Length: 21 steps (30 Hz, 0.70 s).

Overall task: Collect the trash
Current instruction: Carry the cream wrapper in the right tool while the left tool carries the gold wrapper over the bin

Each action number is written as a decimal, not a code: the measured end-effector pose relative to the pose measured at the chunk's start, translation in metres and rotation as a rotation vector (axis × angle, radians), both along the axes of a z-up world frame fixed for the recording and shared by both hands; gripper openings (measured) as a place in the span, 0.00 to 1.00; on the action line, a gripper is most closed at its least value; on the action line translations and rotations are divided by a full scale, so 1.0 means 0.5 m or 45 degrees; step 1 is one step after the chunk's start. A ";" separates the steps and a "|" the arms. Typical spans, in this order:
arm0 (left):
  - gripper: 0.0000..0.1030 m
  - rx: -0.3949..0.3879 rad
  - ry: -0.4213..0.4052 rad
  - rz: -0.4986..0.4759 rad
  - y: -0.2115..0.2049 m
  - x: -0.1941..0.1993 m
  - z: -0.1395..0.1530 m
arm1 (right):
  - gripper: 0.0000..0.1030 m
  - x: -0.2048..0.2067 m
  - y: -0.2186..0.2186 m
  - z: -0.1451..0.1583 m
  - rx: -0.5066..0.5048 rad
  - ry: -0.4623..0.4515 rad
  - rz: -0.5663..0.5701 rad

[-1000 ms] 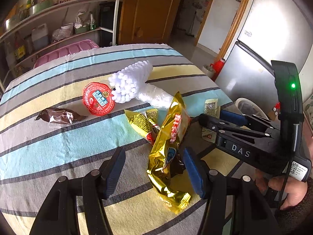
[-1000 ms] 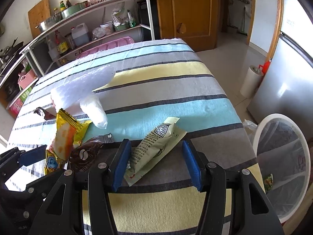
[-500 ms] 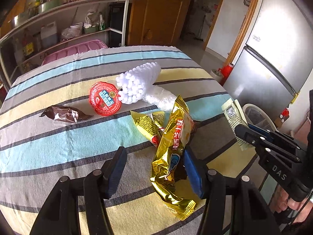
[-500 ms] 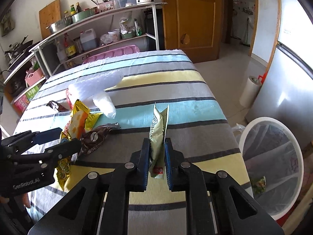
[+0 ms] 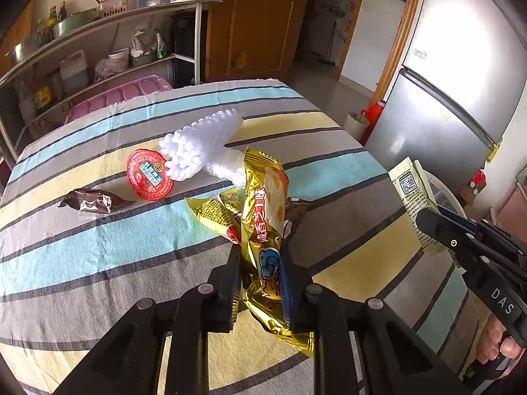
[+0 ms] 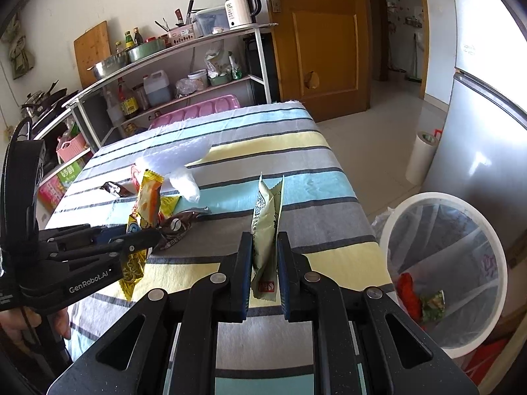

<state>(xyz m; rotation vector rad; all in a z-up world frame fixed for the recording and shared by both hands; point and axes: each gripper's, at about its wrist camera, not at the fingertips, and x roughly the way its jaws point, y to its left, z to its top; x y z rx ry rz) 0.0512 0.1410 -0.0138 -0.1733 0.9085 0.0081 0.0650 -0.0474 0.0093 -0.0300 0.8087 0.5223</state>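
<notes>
My left gripper (image 5: 260, 273) is shut on a gold snack wrapper (image 5: 263, 217) and holds it above the striped tablecloth (image 5: 98, 247). It also shows in the right wrist view (image 6: 145, 210). My right gripper (image 6: 265, 263) is shut on a pale green wrapper (image 6: 266, 217), held upright above the table; the same wrapper shows in the left wrist view (image 5: 415, 197). On the cloth lie a small yellow wrapper (image 5: 210, 214), a red round lid (image 5: 150, 174), a brown wrapper (image 5: 92, 200), white bubble wrap (image 5: 201, 144) and a brown coffee-bean wrapper (image 6: 178, 225).
A white-rimmed trash bin (image 6: 474, 210) with a clear liner stands on the floor right of the table, with red and green trash inside. A silver fridge (image 5: 461, 82) stands beyond it. A metal shelf rack (image 6: 184, 65) and a wooden door (image 6: 322, 39) are behind the table.
My left gripper closed on the gold wrapper and lifted it. My right gripper closed on the green wrapper, raised it off the cloth and holds it upright.
</notes>
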 end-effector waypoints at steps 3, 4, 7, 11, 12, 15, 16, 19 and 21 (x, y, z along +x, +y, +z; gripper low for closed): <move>0.20 -0.001 -0.014 0.002 -0.002 -0.007 0.013 | 0.14 -0.003 -0.014 0.004 0.024 -0.014 -0.010; 0.20 0.007 -0.019 -0.005 -0.005 -0.010 0.017 | 0.14 -0.004 -0.018 0.006 0.035 -0.017 -0.010; 0.20 0.012 -0.042 -0.012 -0.010 -0.024 0.034 | 0.14 -0.009 -0.029 0.010 0.058 -0.026 -0.014; 0.20 0.009 -0.085 -0.010 -0.018 -0.037 0.063 | 0.14 -0.015 -0.047 0.019 0.080 -0.039 -0.019; 0.20 0.007 -0.088 -0.012 -0.022 -0.036 0.069 | 0.14 -0.017 -0.055 0.024 0.088 -0.047 -0.026; 0.20 0.001 -0.115 -0.048 -0.044 -0.030 0.089 | 0.14 -0.021 -0.081 0.037 0.102 -0.070 -0.054; 0.20 -0.007 -0.128 -0.064 -0.054 -0.026 0.095 | 0.14 -0.022 -0.092 0.042 0.106 -0.081 -0.070; 0.20 -0.024 -0.144 -0.125 -0.094 -0.008 0.106 | 0.14 -0.022 -0.127 0.055 0.108 -0.099 -0.119; 0.20 -0.035 -0.151 -0.179 -0.126 0.006 0.111 | 0.14 -0.020 -0.149 0.061 0.100 -0.111 -0.152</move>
